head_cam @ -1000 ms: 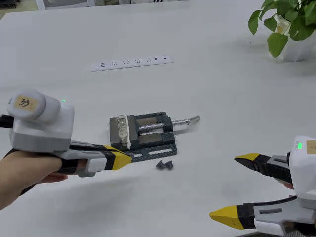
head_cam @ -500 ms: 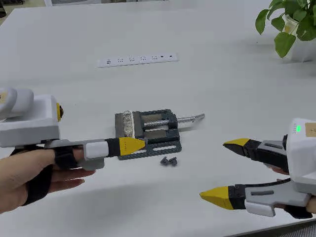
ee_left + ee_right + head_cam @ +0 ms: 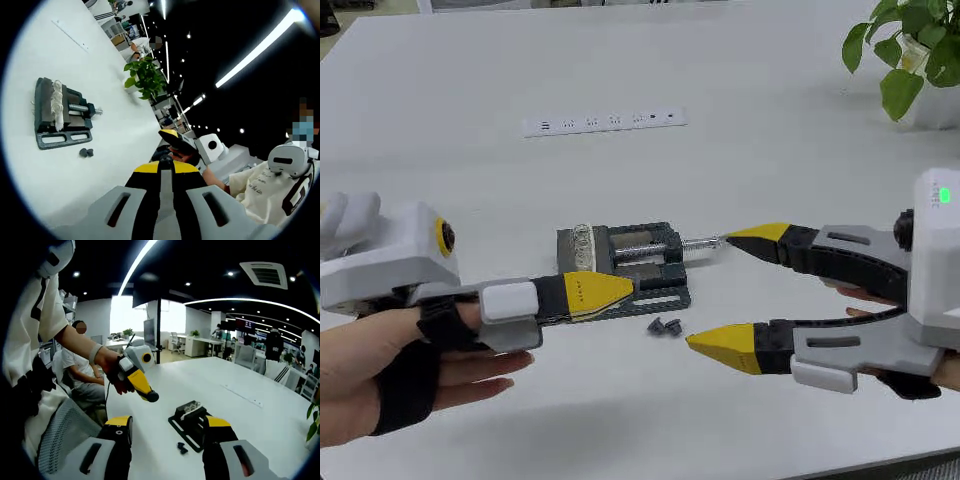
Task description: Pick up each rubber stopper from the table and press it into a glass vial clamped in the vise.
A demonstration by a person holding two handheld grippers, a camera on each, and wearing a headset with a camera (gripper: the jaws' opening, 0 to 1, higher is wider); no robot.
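Note:
A dark vise (image 3: 642, 268) sits mid-table with glass vials (image 3: 583, 240) clamped at its left end; it also shows in the left gripper view (image 3: 62, 117) and the right gripper view (image 3: 190, 420). Two small grey rubber stoppers (image 3: 665, 326) (image 3: 86, 152) (image 3: 181, 447) lie on the table just in front of it. My left gripper (image 3: 605, 292) (image 3: 165, 167) is shut and empty, its tip over the vise's front left edge. To the right of the vise and stoppers my right gripper (image 3: 715, 290) (image 3: 167, 425) hangs wide open, holding nothing.
A white power strip (image 3: 605, 122) lies toward the back of the white table (image 3: 770, 130). A potted plant (image 3: 910, 50) stands at the back right corner. A person sits beyond the table's end in the right gripper view.
My right gripper has moved left and up, from the front right edge to beside the vise and stoppers. The left gripper has shifted slightly right, its tip now nearer the vise.

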